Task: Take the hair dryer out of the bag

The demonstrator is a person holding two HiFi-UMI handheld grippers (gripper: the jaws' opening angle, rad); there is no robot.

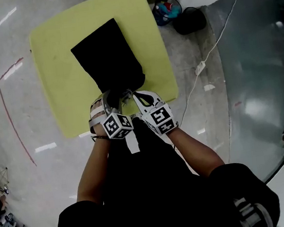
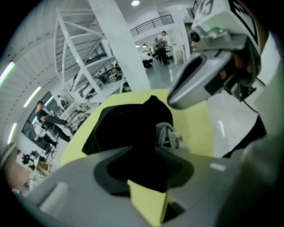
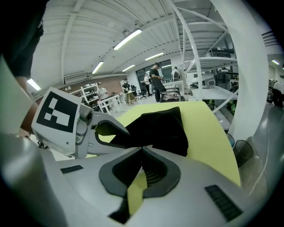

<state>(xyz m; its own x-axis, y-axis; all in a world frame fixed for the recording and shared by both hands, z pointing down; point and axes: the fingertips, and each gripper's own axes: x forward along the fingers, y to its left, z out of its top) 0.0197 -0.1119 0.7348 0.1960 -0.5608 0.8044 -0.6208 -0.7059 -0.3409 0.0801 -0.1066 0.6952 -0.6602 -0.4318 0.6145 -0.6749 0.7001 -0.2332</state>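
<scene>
Left gripper view: grey cord point(image 2: 168, 133) peeks from bag point(image 2: 126, 126); left tongs point(image 2: 148, 155) apart, right tongs point(image 3: 143, 150) pinch it.

**Cam setup: 1 head cam high up, 2 gripper cams in close**

Head view: looks steeply down from above the person's arms. It is the farthest cam and takes in the whole yellow surface point(image 1: 62, 100), the black bag point(image 1: 106, 55), both grippers and the floor around.

Left gripper view: rides on the left gripper point(image 1: 111, 95), low and v. close to the bag, facing along its jaws across the surface to the hall beyond.

Right gripper view: same setup on the right gripper point(image 1: 130, 93).

Shared: all 3 views see the bag and the surface. Each gripper cam also catches the other gripper at its frame edge.
</scene>
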